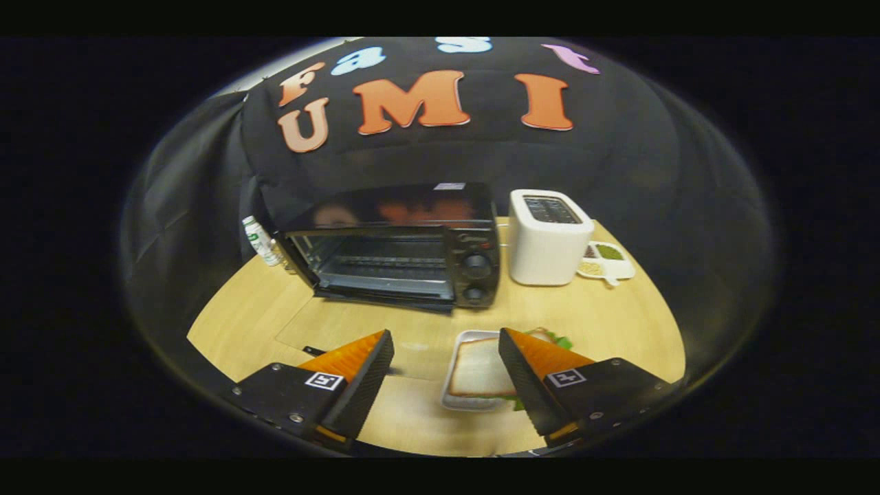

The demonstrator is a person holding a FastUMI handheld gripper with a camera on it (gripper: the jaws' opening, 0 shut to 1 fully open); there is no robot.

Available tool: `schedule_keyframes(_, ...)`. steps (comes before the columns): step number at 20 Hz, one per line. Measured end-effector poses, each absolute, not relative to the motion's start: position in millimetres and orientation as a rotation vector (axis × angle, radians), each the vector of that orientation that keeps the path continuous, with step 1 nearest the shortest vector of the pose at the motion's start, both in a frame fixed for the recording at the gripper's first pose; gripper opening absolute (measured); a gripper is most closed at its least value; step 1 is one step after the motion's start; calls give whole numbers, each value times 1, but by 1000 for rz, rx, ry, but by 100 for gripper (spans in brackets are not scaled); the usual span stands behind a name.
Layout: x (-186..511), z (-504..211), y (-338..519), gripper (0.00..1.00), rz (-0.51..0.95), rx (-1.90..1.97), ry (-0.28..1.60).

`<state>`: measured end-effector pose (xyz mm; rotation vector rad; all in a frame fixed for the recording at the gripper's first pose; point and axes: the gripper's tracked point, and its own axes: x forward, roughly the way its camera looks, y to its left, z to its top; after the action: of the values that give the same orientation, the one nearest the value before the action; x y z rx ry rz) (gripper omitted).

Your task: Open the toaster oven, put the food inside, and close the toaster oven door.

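Note:
A black toaster oven [474, 237] stands at the back of the wooden table [619, 323]. Its door [385, 287] hangs down open, so the wire rack inside shows. The food is a sandwich [481, 371] of white bread with green leaves sticking out, lying in a small white tray [452, 385]. The tray sits on the table between my fingers, close against the right finger, which hides its right side. My gripper [445, 337] is open and holds nothing. It hovers above the tray, well short of the oven.
A white pop-up toaster [546, 240] stands just right of the oven. Beside it is a small white dish [608, 261] with grains and green bits. A white bottle with a green label [261, 240] stands at the oven's left corner. The black cloth wall rises behind everything.

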<state>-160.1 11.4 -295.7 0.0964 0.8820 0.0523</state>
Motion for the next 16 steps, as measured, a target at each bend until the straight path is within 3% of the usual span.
schedule_keyframes(6, -176, -305, -53, 93, -1, 22, 927)
schedule_keyframes(16, -187, -385, -29, 96, 45, 235, 1103)
